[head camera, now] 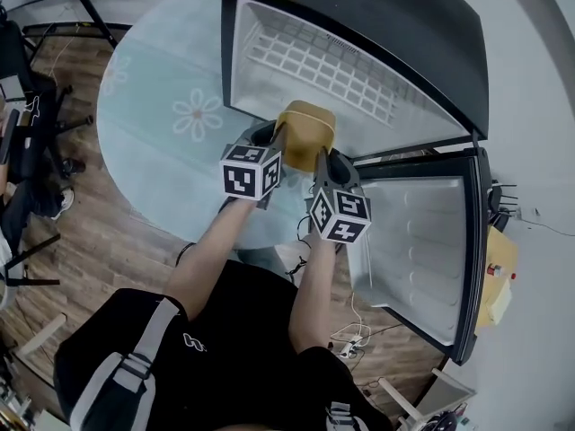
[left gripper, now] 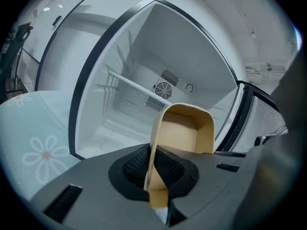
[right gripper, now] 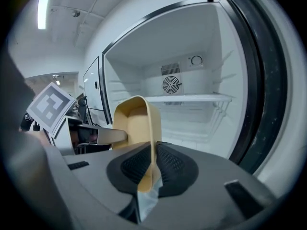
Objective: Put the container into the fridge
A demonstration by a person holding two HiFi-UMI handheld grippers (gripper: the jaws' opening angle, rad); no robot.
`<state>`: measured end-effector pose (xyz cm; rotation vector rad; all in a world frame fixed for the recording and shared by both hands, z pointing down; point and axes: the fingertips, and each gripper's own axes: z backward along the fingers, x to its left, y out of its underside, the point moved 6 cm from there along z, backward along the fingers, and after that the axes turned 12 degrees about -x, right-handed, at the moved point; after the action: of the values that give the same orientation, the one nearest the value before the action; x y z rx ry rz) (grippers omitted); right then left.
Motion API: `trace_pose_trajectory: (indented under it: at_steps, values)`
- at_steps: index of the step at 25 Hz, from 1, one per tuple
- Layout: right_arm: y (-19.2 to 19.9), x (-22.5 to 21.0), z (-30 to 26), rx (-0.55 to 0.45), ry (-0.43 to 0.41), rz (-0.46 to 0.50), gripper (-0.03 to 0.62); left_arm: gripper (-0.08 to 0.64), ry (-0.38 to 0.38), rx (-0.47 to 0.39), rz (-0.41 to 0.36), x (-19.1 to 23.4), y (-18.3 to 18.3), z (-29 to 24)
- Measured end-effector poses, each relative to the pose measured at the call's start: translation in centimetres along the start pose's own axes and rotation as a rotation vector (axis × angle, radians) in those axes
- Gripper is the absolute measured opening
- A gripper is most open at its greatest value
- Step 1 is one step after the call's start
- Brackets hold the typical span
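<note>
Now container [head camera: 305, 131] held mid-air just before open fridge [head camera: 422, 34] mouth, above worktop [head camera: 153, 142] near edge. Left gripper [left gripper: 156, 176] fingers [left gripper: 132, 169] clenched on its left wall, right gripper [right gripper: 151, 174] fingers clenched on right wall: likely two-sided pinch for level carry. Door [head camera: 422, 241] swung wide right, leaving path to shelf [head camera: 323, 65] open.

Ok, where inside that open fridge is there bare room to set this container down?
The fridge is bare throughout: the wire shelf across its middle and the floor beneath it. The flowered tabletop left of the fridge is free too. Only right in front is crowded, by the container, left tongs and right tongs.
</note>
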<state>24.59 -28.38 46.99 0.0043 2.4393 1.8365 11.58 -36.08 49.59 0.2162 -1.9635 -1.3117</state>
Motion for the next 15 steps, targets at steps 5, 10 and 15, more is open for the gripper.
trace_pose_trajectory:
  at_steps: [5, 10, 15]
  values:
    - [0.7, -1.4, -2.0, 0.035, 0.000, -0.031, 0.040, 0.020, -0.014, 0.018, 0.019, 0.9, 1.0, -2.3]
    - [1.5, -2.3, -4.4, 0.061, -0.008, -0.054, 0.040, 0.023, -0.023, 0.008, 0.023, 2.1, 1.3, -4.3]
    - [1.8, -3.3, -6.6, 0.063, -0.004, -0.080, 0.034, 0.032, -0.031, -0.072, -0.024, 2.5, 0.8, -5.7]
